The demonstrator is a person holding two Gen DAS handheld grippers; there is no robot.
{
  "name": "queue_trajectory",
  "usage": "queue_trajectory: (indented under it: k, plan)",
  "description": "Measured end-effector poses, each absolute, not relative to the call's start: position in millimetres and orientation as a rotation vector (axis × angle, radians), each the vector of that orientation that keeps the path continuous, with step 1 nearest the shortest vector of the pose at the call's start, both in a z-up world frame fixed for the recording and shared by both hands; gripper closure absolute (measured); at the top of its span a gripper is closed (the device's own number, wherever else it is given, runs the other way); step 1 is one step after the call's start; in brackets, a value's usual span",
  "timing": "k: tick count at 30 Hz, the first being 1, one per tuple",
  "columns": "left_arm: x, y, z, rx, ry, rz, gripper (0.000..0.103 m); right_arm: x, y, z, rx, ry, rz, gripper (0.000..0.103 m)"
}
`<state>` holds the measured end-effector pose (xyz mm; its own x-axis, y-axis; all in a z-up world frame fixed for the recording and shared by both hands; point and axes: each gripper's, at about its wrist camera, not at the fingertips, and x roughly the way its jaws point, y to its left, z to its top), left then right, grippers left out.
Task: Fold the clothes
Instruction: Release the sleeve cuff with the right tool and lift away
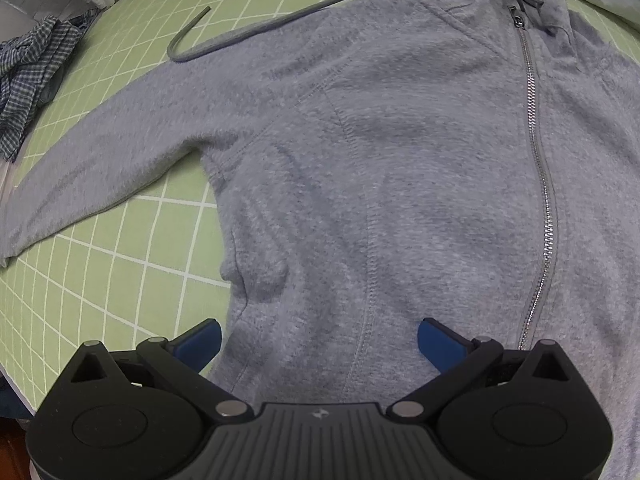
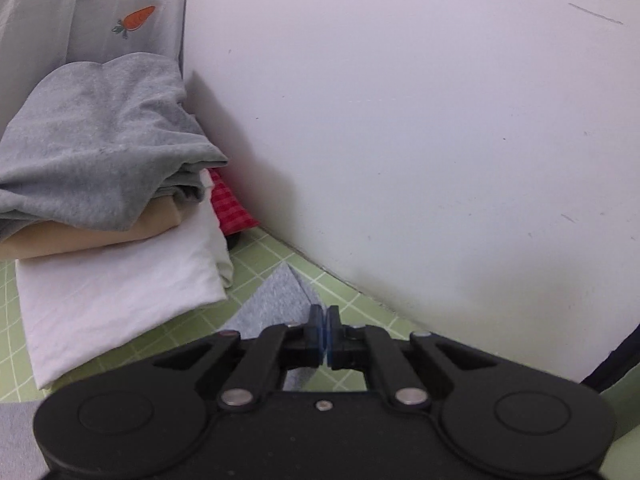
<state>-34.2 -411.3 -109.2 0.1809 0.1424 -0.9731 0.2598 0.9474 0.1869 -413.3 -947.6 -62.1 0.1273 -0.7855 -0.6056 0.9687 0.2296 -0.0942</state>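
Note:
A grey fleece zip hoodie [image 1: 380,160] lies flat on the green grid mat [image 1: 120,260], with one sleeve stretched out to the left and its drawstring [image 1: 240,28] trailing across the mat. My left gripper [image 1: 319,334] hangs open just above the hoodie's lower body, left of the zipper [image 1: 540,184], with nothing between its blue pads. In the right wrist view my right gripper [image 2: 325,320] is shut, and a pointed flap of the grey hoodie fabric [image 2: 276,300] rises from the mat to its fingertips, pinched between them.
A stack of folded clothes [image 2: 100,200], grey on tan on white with red behind, sits left of the right gripper by the white wall [image 2: 420,140]. A checked blue garment [image 1: 32,76] lies bunched at the mat's far left edge.

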Motion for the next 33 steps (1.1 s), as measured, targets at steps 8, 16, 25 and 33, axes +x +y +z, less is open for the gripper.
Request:
queue_trajectory:
  k: [8,16,25,33]
  plan:
    - [-34,-412,-109,0.338,1.398,-0.071,0.0,-429,-962,-102,0.402,0.712,-1.356,0.102]
    - [-36,-403,-108,0.258,1.392,-0.062,0.0,-436,-964,-128,0.517,0.779,-1.377,0.099]
    - [-70,-358,-67,0.104,1.232,-0.088,0.0,-391,-875,-94,0.39,0.768,-1.151,0.009]
    - [-108,-312,-52,0.01,1.19,-0.089,0.0,-330,-729,-102,0.515,0.807,-0.657,0.01]
